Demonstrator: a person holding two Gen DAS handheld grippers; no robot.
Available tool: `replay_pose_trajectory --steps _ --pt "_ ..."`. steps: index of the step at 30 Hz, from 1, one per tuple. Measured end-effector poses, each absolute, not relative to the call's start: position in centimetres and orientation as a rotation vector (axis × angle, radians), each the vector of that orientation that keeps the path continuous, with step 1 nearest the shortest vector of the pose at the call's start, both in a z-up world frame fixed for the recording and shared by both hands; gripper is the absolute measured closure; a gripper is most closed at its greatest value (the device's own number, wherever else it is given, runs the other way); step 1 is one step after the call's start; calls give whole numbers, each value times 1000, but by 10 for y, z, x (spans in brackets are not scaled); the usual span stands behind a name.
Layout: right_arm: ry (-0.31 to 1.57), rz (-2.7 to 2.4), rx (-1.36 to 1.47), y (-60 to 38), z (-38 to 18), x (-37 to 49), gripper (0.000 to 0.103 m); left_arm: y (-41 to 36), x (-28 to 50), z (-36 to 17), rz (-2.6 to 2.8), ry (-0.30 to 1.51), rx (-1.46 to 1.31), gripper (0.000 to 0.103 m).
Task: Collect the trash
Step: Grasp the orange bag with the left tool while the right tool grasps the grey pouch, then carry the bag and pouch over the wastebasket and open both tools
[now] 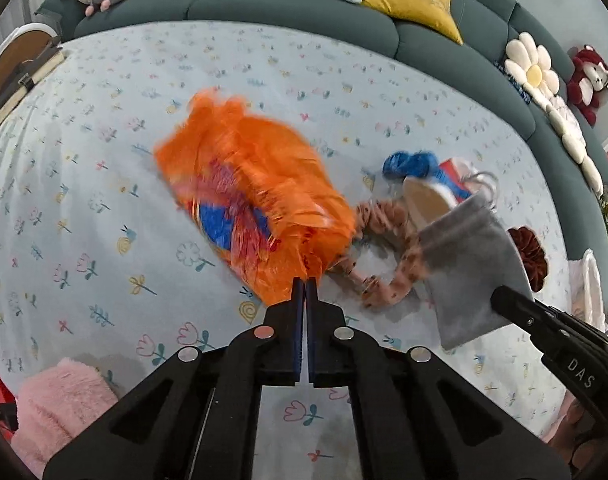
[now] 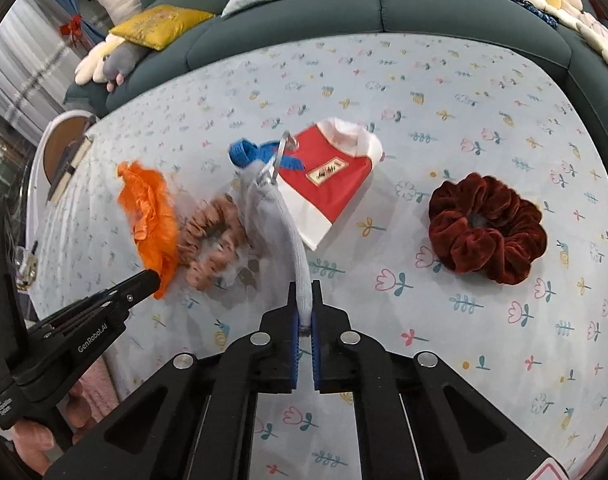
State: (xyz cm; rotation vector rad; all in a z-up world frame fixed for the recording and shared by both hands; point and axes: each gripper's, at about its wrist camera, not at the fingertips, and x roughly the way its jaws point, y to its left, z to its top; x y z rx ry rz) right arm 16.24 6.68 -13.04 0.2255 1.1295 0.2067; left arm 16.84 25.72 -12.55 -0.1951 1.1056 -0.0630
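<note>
A home bedroom or living room is indicated by a padded teal headboard (image 1: 304, 8) lined with yellow cushions (image 1: 407, 0), plush toys (image 1: 587, 80) and a flower pillow (image 1: 531, 68), set behind a flower-printed sheet (image 2: 423, 80), with curtains (image 2: 16, 60) seen at one side.

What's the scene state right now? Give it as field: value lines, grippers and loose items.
surface: floral sheet
left gripper: shut on orange plastic bag
right gripper: shut on grey drawstring pouch
loose items: dark red scrunchie, peach scrunchie, red and white packet, blue band
backdrop: teal sofa with yellow cushions
</note>
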Motion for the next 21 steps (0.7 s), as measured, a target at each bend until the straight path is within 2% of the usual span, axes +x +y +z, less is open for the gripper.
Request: replay_pose_trajectory --steps 9,21 --pt "982 227 230 55 -72 149 99 243 158 -78 -101 1007 -218 103" --pt "781 200 328 -9 7 124 99 176 149 -17 -237 919 -199 103"
